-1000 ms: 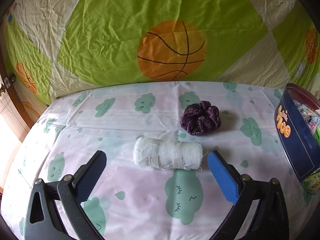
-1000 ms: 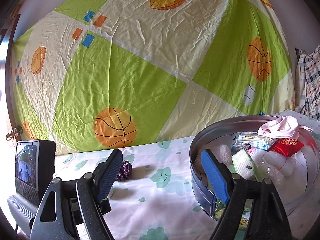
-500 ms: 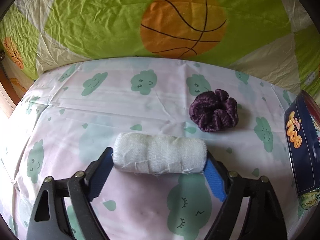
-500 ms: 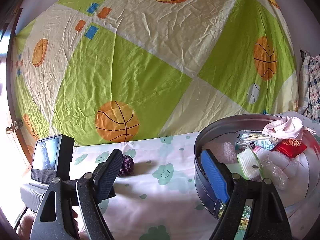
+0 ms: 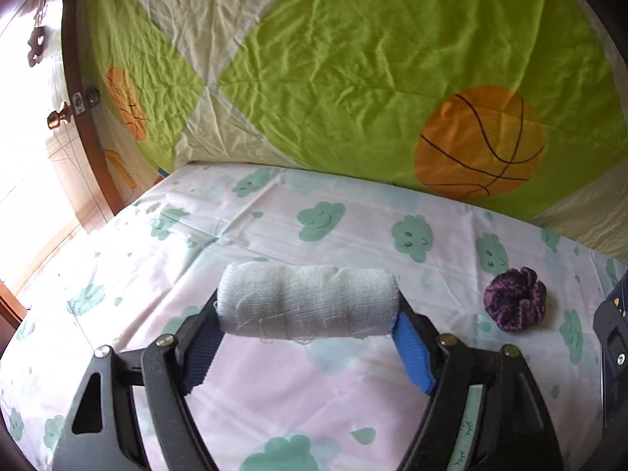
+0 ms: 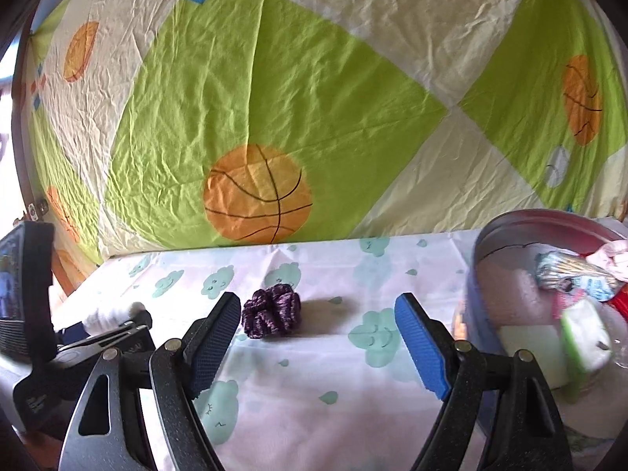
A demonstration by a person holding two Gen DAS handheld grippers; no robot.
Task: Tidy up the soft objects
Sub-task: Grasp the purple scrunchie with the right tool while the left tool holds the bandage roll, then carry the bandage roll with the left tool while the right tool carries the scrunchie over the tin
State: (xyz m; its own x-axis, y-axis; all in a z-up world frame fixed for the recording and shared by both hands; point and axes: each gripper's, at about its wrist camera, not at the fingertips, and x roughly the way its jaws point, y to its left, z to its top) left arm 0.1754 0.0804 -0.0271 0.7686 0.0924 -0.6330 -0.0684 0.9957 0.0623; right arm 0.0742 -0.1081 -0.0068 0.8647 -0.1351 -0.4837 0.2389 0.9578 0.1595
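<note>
My left gripper (image 5: 308, 316) is shut on a white gauze roll (image 5: 306, 302), gripped end to end and lifted above the cloud-print sheet (image 5: 353, 235). A purple scrunchie (image 5: 515, 305) lies on the sheet to its right. In the right wrist view my right gripper (image 6: 318, 310) is open and empty, with the scrunchie (image 6: 271, 313) just ahead near its left finger. The round tin (image 6: 486, 243) with soft items stands at the right. The left gripper with the roll (image 6: 110, 316) shows at the far left.
A green and cream basketball-print sheet (image 5: 353, 59) hangs as a backdrop behind the bed. A wooden door frame (image 5: 82, 117) stands at the left. The tin's dark blue wall (image 5: 612, 337) is at the right edge of the left wrist view.
My left gripper closed on the gauze roll and lifted it off the sheet, swinging left. My right gripper moved left and nearer the scrunchie; the tin slid to the right edge of its view.
</note>
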